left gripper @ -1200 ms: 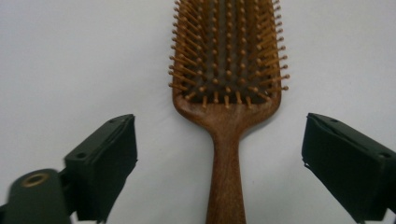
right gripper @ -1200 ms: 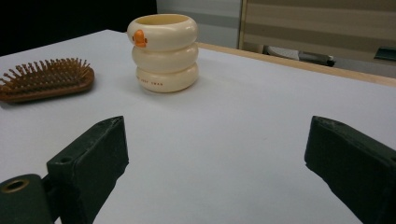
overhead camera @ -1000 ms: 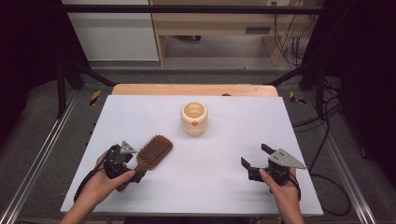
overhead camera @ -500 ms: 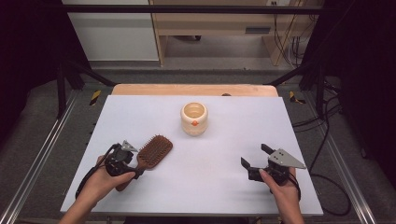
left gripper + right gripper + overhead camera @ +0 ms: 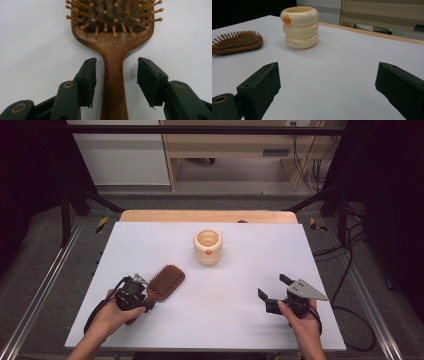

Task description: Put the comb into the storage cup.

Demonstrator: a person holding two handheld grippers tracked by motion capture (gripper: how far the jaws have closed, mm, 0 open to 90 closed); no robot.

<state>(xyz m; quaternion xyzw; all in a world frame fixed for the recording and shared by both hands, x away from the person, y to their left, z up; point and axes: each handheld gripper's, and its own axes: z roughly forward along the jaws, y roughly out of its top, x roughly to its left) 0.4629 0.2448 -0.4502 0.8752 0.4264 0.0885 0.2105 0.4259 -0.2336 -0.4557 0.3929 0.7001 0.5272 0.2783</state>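
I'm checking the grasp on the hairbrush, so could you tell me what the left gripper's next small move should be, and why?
Probably finish closing. The left gripper has just been closing its jaws, and the hairbrush handle lies between them on the table, but a gap shows on each side, so the pads do not press yet. Closing until both pads meet the handle should come before any lift.

Claw (image 5: 116, 82) closing astride hairbrush (image 5: 113, 45) handle (pads not touching yet).
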